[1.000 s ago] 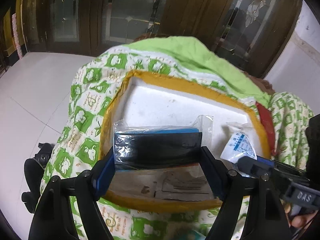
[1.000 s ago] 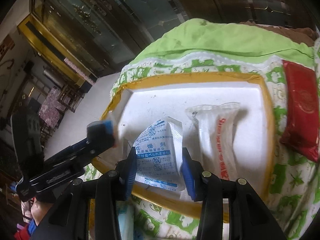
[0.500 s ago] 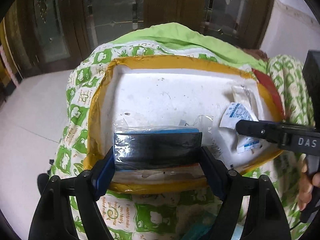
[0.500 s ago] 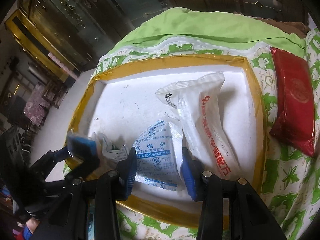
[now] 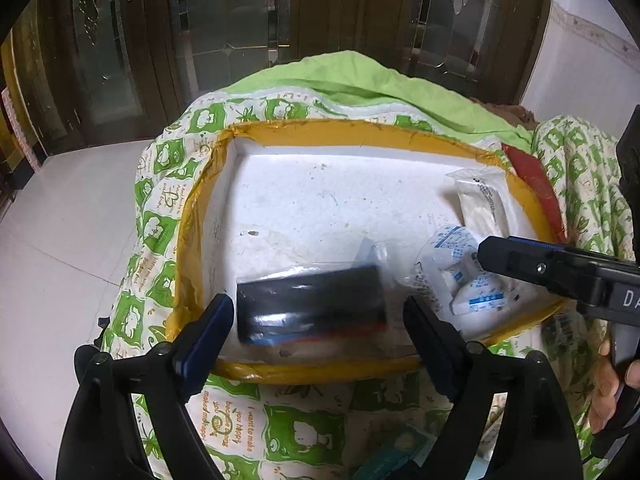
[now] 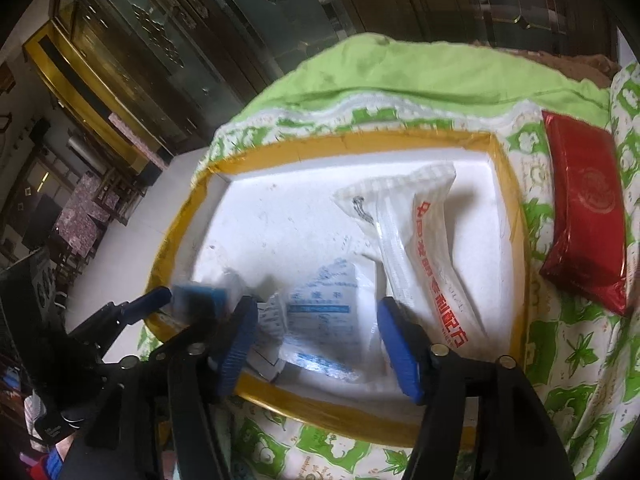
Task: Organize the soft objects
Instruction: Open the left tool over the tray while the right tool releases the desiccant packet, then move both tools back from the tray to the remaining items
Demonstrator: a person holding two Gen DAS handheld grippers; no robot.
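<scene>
A white foam tray with a yellow taped rim [image 5: 352, 130] [image 6: 344, 144] lies on a green-patterned quilt. My left gripper [image 5: 318, 320] is open; the black pack in clear wrap [image 5: 312, 304] lies in the tray between its fingers, free of them. My right gripper [image 6: 316, 340] is open over the white sachet with blue print [image 6: 324, 316] [image 5: 468, 276], which rests in the tray. A long white packet with red print [image 6: 424, 256] [image 5: 484, 204] lies at the tray's right side.
A red packet [image 6: 584, 216] [image 5: 532, 176] lies on the quilt [image 6: 560, 384] right of the tray. A bright green cloth [image 5: 360, 76] covers the far end. A teal item [image 5: 392, 452] shows at the near edge. Dark wooden glass doors stand behind; pale floor lies left.
Both grippers have opened and let go: the black pack and the blue-print sachet now lie in the tray. Both grippers have drawn back slightly.
</scene>
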